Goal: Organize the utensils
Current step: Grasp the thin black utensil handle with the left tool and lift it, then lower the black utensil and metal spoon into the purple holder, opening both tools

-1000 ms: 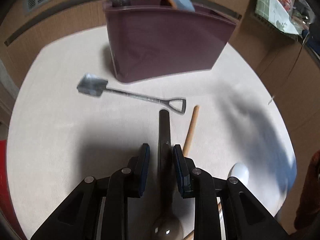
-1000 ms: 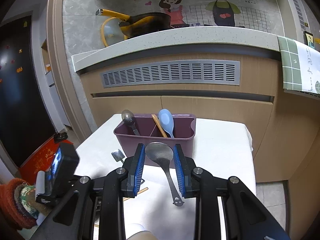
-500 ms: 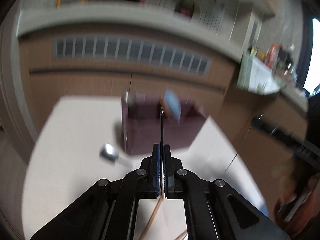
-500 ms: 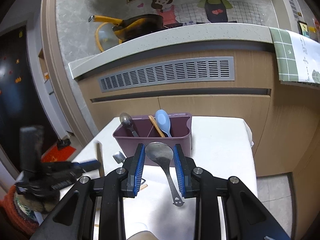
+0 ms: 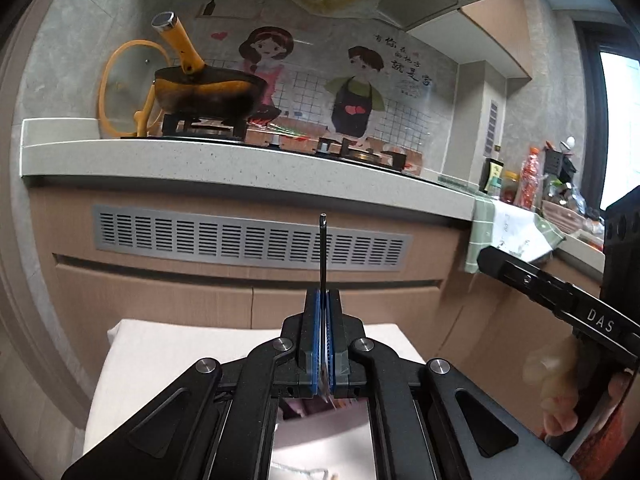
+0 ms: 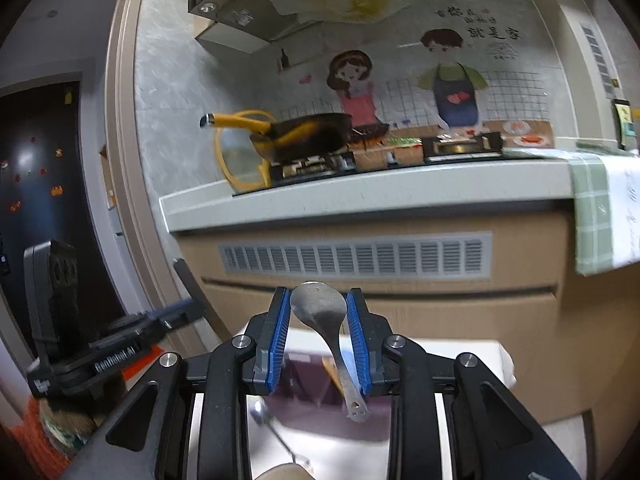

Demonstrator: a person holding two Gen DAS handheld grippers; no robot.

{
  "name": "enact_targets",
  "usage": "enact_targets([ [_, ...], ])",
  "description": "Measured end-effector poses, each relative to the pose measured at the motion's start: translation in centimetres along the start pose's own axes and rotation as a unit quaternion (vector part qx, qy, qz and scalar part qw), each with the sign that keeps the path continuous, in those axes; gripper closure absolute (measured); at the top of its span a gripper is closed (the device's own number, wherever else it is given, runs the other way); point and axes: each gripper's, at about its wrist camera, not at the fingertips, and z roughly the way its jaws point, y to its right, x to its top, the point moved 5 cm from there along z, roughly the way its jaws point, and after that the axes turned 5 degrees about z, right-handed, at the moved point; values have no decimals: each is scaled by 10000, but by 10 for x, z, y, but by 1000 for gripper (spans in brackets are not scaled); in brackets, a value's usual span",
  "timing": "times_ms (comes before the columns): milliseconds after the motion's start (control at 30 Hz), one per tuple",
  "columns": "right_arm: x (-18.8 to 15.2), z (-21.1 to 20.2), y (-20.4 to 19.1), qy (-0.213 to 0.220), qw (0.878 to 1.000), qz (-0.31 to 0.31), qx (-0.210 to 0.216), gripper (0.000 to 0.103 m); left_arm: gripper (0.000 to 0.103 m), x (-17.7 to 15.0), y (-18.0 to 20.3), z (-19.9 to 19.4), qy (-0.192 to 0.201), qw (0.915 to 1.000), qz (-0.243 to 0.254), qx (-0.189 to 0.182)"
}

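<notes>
Both utensils are lifted clear and bound for the holder [image 6: 316,384], the purple bin on the white counter [image 5: 168,356] below and ahead of you.

Left gripper [image 5: 323,332]: jaws pressed together, pinching a thin dark utensil [image 5: 322,256] edge-on, its free end pointing up and away. Right gripper [image 6: 319,332]: jaws part spread, pinching a metal spoon [image 6: 320,308] by its bowl, handle hanging toward you and down.

To do this step well:
1. Carry each piece over the holder before you tip it; the bin is low in both views, so look down to find its rim.
2. Lower the spoon handle first; it already points down, so it should likely enter without regripping.
3. The dark utensil is held near its lower end, so judge its long free end against the pieces already in the bin.
4. Release only once an end rests inside.

What each view adds: the right view shows the holder with an orange stick in it, a small metal piece [image 6: 276,428] lying on the counter near it, and the left gripper at far left. The left view hides most of the holder behind its own jaws, but shows the right gripper [image 5: 560,292] and the hand [image 5: 560,392] at far right.
</notes>
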Motion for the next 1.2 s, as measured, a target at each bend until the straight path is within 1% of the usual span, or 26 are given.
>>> enact_targets([
  [100,-1,27,5,-50,10000,62,-45,77,101,-6,-9,29,-128,9998,-178,-38],
  [167,-11,49,13,-196,9997,115,-21,77,95,-18,-17,47,-299,9985,-392,-225],
  [200,-16,56,17,-297,9995,125,-20,76,93,-27,-22,58,-467,9964,-559,-425],
  [267,-32,76,28,-714,9973,72,-127,72,70,-44,-33,70,-719,9919,-804,-670],
  [300,-41,83,33,-915,9957,96,-144,72,66,-51,-37,71,-773,9911,-859,-661],
  [333,-48,87,40,-1055,9941,179,-177,71,65,-56,-40,69,-790,9911,-872,-624],
  [433,-62,79,51,-1135,9928,229,-303,71,63,-72,-52,51,-813,9925,-804,-435],
  [500,-71,65,48,-1180,9925,17,-312,71,62,-86,-58,33,-905,9937,-633,-173],
  [567,-85,57,38,-1431,9891,-288,-172,71,62,-104,-63,21,-1132,9924,-484,-68],
  [667,-127,46,10,-2240,9698,-926,266,71,62,-145,-62,5,-1789,9833,-312,-103],
  [733,-164,35,-12,-2757,9504,-1273,671,71,62,-168,-64,-9,-2036,9787,-276,-33],
  [767,-181,30,-22,-2962,9413,-1387,837,71,62,-179,-68,-18,-2108,9770,-310,73],
  [867,-231,14,-56,-3494,9092,-1776,1401,71,62,-191,-77,-44,-2058,9770,-478,276],
  [900,-249,8,-73,-3637,8947,-2034,1610,71,62,-191,-79,-52,-2012,9776,-535,319],
  [967,-270,0,-95,-3722,8781,-2365,1858,72,62,-192,-86,-69,-1876,9792,-637,430],
  [1033,-284,-2,-111,-3825,8633,-2579,2045,72,62,-189,-97,-89,-1698,9811,-729,571],
  [1100,-297,-1,-123,-3895,8505,-2856,2082,72,62,-185,-106,-101,-1596,9818,-790,655],
  [1200,-318,2,-130,-3898,8369,-3343,1897,72,62,-184,-116,-113,-1505,9817,-871,779],
])
